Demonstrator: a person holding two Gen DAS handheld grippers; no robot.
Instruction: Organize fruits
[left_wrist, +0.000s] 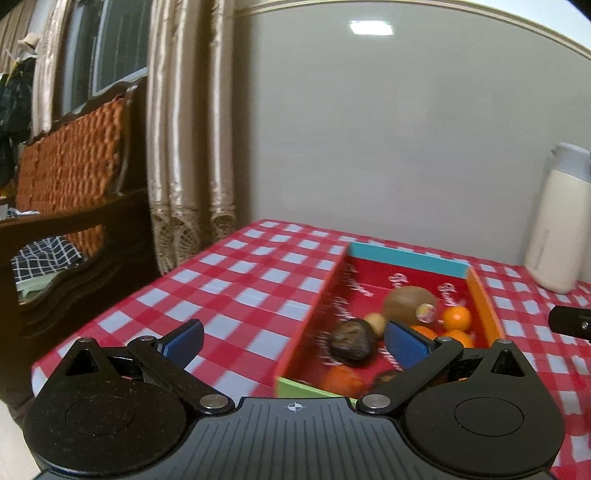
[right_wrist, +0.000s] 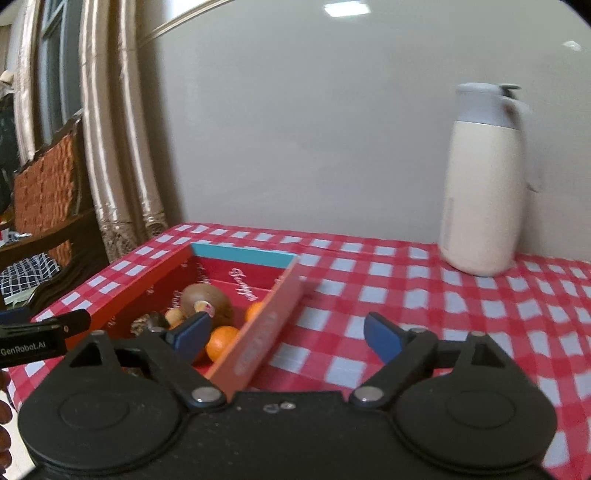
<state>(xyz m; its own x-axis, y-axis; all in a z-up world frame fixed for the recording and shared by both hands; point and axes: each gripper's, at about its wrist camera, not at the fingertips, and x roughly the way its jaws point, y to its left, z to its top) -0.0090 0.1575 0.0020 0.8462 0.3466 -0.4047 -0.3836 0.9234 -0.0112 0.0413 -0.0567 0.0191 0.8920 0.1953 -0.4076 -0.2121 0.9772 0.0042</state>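
red cardboard makes up the shallow box (left_wrist: 369, 275) on the checked tablecloth (left_wrist: 240, 280), with a teal far wall and orange side wall, and the fruit all lies inside it: a large brown kiwi (left_wrist: 408, 303) with a sticker, a dark wrinkled fruit (left_wrist: 351, 341), a small pale round fruit (left_wrist: 376, 322), and several oranges (left_wrist: 457, 318) bunched at the near right end. no fruit shows on the cloth outside the box in either view. the left gripper (left_wrist: 293, 341) hangs over the box's near left corner with its blue pads spread wide and nothing between them; the right gripper (right_wrist: 282, 334) straddles the orange side wall, equally wide and holding nothing, its left pad over the oranges (right_wrist: 221, 341) and its right pad over bare cloth. a cream thermos jug (right_wrist: 480, 199) stands well apart near the wall. with everything in the box and both grippers free, this would fit either sorting still under way within the box or a finished gather with the tools drawing off, and the views are too blurred to settle which. if any fruit is to be taken, i'd judge the oranges and kiwi, being round, want the pads closed across the widest part, gently, since they roll and the wrinkled one looks soft. coming down from above rather than from the side would clear the walls, and the crowded oranges would need one pad slipped into a gap without shoving a neighbour.
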